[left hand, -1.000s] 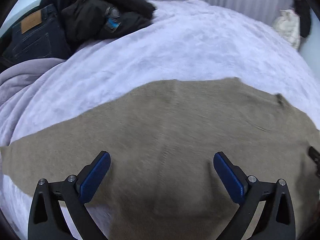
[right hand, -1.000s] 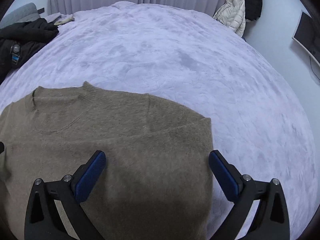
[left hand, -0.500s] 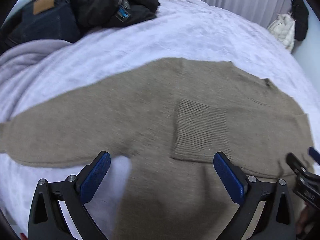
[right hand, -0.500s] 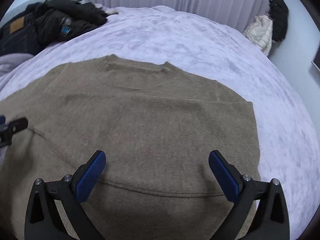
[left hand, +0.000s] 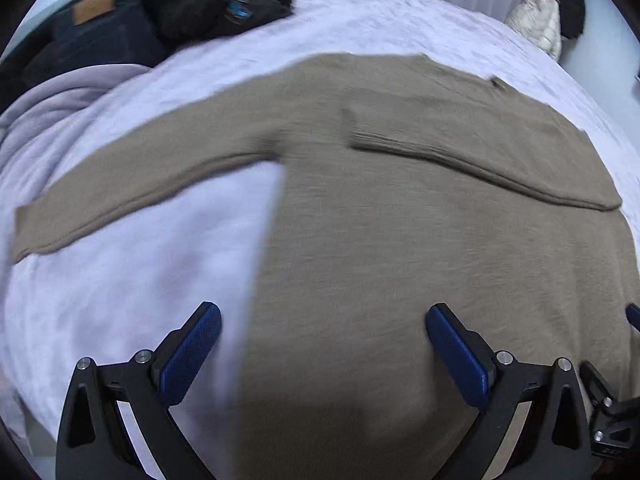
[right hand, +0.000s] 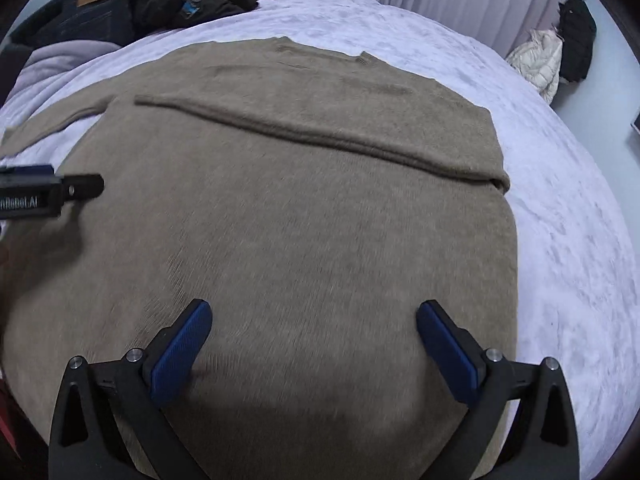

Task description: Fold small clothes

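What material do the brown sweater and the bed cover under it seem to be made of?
The brown sweater looks like a fine knit, probably wool or a wool blend: matte, slightly fuzzy, with a ribbed cuff on the folded-in sleeve. The lilac bed cover looks like plush fleece or velour: soft mottled nap with faint sheen. The fibre of either cannot be confirmed.

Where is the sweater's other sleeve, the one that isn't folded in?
In the left wrist view the unfolded sleeve stretches left from the brown sweater across the lilac blanket, toward the dark clothes pile.
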A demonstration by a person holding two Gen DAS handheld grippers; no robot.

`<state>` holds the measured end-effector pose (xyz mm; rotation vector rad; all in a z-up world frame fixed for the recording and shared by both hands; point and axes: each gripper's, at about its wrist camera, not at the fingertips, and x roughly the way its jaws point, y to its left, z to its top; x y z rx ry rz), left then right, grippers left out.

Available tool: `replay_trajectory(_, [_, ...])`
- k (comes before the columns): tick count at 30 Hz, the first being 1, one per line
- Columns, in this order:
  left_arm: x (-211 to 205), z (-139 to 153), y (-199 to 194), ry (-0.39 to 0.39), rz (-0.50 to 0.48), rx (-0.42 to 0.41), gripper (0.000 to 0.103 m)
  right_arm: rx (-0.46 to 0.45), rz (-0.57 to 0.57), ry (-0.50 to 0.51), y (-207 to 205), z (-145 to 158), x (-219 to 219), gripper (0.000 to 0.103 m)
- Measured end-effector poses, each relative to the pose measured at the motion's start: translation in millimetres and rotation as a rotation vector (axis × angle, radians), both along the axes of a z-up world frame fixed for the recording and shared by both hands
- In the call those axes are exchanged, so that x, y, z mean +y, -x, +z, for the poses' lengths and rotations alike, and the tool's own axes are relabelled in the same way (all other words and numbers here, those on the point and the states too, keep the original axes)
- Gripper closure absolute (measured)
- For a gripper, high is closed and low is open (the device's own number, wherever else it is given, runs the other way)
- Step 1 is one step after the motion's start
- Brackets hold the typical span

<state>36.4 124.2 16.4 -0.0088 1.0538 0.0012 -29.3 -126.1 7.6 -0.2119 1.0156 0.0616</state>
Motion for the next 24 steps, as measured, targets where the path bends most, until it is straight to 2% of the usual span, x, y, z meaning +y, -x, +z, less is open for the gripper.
replay_trajectory(2, [47,7,-1,0.031,0.095,-0.047,0.0,-0.014,0.032,0.008,16,2,1,0.001])
replay_trajectory(4, [110,6,-12,0.093,0.247,-0.059,0.0,-0.001,0.036,-0.007,16,4,-1,0.001])
replay_trajectory(6, [178,-2,-19,0.201,0.418,-0.088,0.0,0.027,0.015,-0.036,10,5,-5,0.001])
replay_trajectory(9, [264,-25,-25,0.292,0.63,-0.11,0.0,0.035,-0.014,-0.025,1,3,0,0.001])
replay_trajectory(11, [302,-37,-26,0.46,0.654,-0.152,0.0,0.035,-0.022,-0.005,-4,2,7,0.001])
replay_trajectory(12, [314,-38,-24,0.519,0.666,-0.186,0.0,0.039,-0.024,0.005,-6,3,11,0.001])
replay_trajectory(14, [334,-37,-30,0.583,0.679,-0.233,0.0,0.047,-0.022,0.021,-9,5,17,0.001])
replay_trajectory(18, [355,-40,-45,0.667,0.709,-0.265,0.002,0.058,0.003,0.06,-20,12,34,0.001])
replay_trajectory(19, [357,-40,-48,0.668,0.702,-0.285,0.028,0.057,0.012,0.067,-24,14,38,0.001])
replay_trajectory(20, [358,-40,-47,0.681,0.678,-0.297,0.07,0.052,0.023,0.076,-28,18,43,0.001])
replay_trajectory(21, [360,-48,-46,0.736,0.658,-0.288,0.085,0.042,0.032,0.085,-33,22,49,0.001])
replay_trajectory(22, [365,-57,-45,0.806,0.658,-0.282,0.09,0.032,0.039,0.086,-37,27,54,0.001])
replay_trajectory(24, [376,-77,-32,0.942,0.67,-0.319,0.09,0.013,0.054,0.064,-52,40,62,0.001])
